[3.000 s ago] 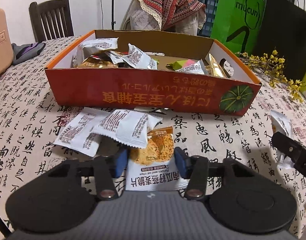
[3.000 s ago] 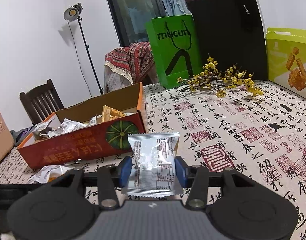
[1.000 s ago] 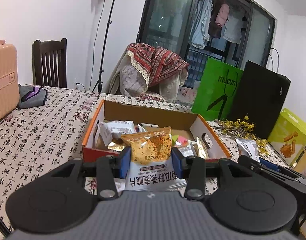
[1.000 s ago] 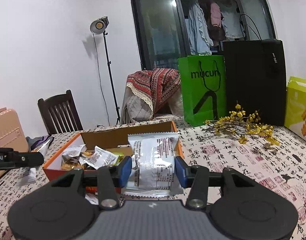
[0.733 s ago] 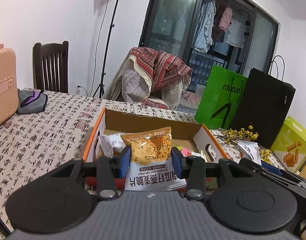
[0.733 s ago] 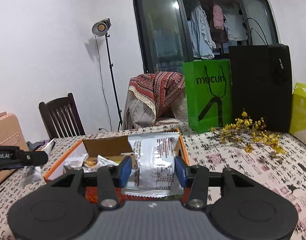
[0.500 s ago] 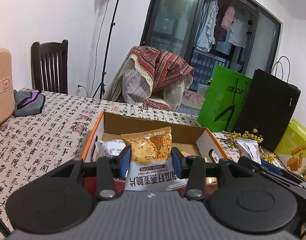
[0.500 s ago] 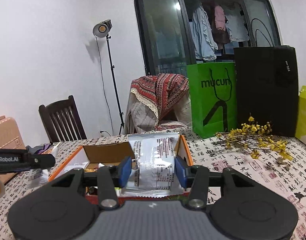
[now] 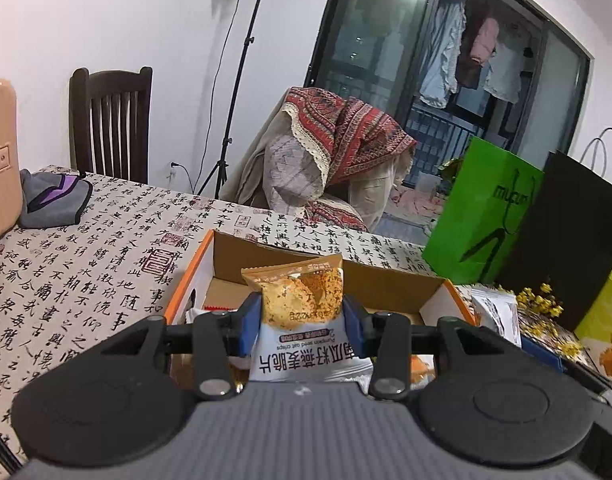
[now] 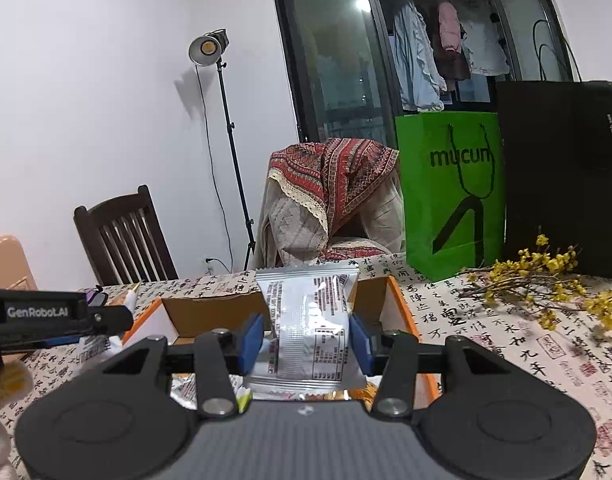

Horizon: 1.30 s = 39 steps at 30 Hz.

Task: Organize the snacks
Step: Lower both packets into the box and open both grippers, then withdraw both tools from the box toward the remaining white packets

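Note:
My left gripper is shut on an orange-and-white pumpkin seed crisps packet and holds it above the open orange cardboard box. My right gripper is shut on a silver snack packet and holds it above the same box. The box holds several packets, mostly hidden behind the grippers. The right gripper and its silver packet show at the right of the left wrist view. The left gripper's body shows at the left of the right wrist view.
The table has a calligraphy-print cloth. A green bag, a black bag and yellow flower sprigs stand at the right. A grey pouch and a beige case are at the left. Chairs stand behind.
Both grippers have risen from the table with their packets and moved forward over the box. The box now sits lower and closer in both views.

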Tool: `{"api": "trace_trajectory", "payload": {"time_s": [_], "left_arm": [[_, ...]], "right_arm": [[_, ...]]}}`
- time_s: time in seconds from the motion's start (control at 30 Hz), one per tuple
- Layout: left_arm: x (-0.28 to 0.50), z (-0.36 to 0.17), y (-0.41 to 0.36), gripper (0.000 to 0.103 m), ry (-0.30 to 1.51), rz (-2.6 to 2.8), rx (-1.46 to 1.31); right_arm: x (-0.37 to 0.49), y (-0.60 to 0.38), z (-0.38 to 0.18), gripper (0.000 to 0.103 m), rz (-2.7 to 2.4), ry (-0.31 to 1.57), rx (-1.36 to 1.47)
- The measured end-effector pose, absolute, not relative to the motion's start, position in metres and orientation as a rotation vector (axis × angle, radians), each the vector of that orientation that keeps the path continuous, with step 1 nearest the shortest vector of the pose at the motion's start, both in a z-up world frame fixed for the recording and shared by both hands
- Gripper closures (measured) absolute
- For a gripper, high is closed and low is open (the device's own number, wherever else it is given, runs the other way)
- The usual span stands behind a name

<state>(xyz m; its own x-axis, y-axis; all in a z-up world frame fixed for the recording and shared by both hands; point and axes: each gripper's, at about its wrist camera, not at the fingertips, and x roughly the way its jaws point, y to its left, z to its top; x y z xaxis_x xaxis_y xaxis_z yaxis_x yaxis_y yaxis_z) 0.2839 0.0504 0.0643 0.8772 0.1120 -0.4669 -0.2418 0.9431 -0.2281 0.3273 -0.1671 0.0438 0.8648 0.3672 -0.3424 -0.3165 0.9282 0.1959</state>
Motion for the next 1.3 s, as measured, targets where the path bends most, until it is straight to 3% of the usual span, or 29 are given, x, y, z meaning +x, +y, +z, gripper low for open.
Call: {"api": "trace_trajectory", "payload": {"time_s": [0.53,0.6,0.63,0.7,0.73,0.77,0.87,1.3], "left_arm": [[0.313,0.024,0.056,0.058,0.472,0.21,-0.231],[0.313,0.022,0.055,0.052,0.469,0.207,-0.226],[0.312,0.022,0.054,0.047,0.466,0.2,-0.228],[0.309,0.023,0.054,0.014,0.454,0.205,-0.235],[0.308,0.024,0.054,0.006,0.446,0.217,-0.234],[0.305,0.025,0.055,0.0,0.431,0.227,-0.235],[0.304,0.028,0.056,0.0,0.417,0.206,-0.248],[0.293,0.045,0.056,0.0,0.414,0.244,-0.271]], "right_arm": [[0.351,-0.156,0.007,0.057,0.362,0.396,0.082],[0.352,-0.157,0.005,0.055,0.365,0.408,0.081],[0.353,-0.158,0.004,0.053,0.361,0.411,0.081],[0.352,-0.159,0.002,0.031,0.351,0.416,0.088],[0.352,-0.161,0.002,0.014,0.345,0.412,0.097],[0.351,-0.163,0.003,0.006,0.344,0.406,0.109],[0.352,-0.167,0.003,0.0,0.357,0.416,0.135],[0.347,-0.171,0.016,0.0,0.354,0.412,0.129]]}}
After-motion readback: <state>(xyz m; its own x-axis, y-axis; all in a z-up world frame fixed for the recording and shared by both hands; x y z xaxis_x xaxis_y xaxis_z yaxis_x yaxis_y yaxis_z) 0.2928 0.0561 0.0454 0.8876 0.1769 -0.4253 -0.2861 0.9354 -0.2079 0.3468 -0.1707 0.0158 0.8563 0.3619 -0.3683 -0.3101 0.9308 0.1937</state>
